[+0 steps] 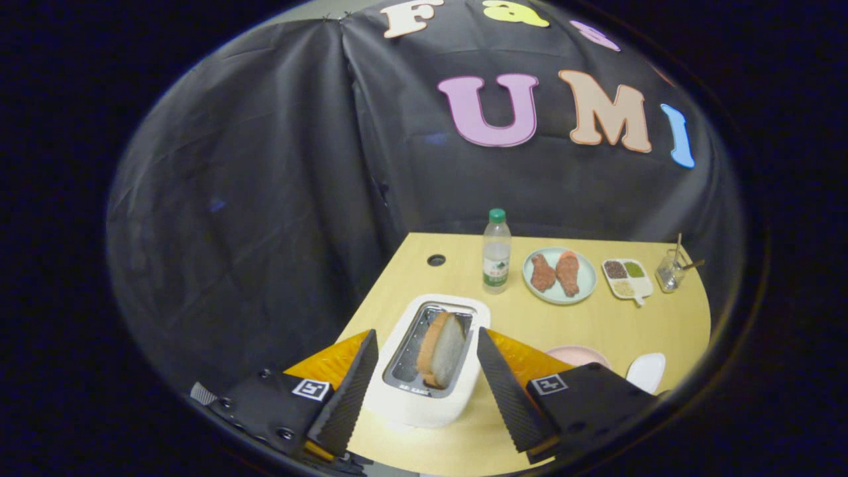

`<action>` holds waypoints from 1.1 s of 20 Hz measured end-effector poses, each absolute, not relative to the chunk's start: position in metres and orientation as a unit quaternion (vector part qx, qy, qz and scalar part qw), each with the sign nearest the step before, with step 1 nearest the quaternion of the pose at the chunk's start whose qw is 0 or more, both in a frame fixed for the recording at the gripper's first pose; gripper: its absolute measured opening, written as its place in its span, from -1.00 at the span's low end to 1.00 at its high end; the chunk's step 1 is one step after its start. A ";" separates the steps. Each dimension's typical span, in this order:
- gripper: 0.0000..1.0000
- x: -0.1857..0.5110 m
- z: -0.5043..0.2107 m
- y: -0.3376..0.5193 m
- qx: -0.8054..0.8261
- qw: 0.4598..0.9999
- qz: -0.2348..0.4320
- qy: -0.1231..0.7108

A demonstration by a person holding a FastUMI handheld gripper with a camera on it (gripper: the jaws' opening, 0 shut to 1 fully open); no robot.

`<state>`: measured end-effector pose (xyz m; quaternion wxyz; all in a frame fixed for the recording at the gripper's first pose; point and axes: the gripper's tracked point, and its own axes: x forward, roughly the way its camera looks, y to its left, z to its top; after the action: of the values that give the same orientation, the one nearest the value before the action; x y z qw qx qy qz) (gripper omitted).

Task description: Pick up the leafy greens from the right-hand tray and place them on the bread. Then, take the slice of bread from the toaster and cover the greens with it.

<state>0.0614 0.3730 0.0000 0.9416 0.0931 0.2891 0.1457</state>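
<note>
A white toaster (pixel 430 397) stands on the yellow wooden table (pixel 596 324), and a slice of bread (pixel 441 350) leans upright in its slot. My gripper (pixel 427 354) hovers above the toaster, open, with one finger on each side of the toaster's top and the bread between them, untouched. To the right of the right finger, the rim of a pink plate (pixel 578 354) peeks out, and a white tray (pixel 646 371) lies beside it; what either holds is hidden.
Beyond the toaster stands a clear water bottle (pixel 496 253) with a green cap. To its right are a pale green plate (pixel 560 275) with two pieces of fried meat, a small divided dish (pixel 627 278) and a glass jar (pixel 670 271). A cable hole (pixel 436 260) marks the table's far left.
</note>
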 end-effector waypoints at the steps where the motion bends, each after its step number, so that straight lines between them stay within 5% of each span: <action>1: 0.88 0.062 -0.007 0.380 0.091 0.936 0.135 0.311; 10: 0.23 0.085 -0.061 0.388 0.064 0.887 0.051 0.454; 19: -0.57 0.086 -0.086 0.387 0.033 0.846 0.058 0.528; 22: -0.67 0.086 -0.084 0.373 0.026 0.845 0.051 0.532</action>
<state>0.0856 0.3733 -0.0841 0.8447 0.0263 0.5321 0.0511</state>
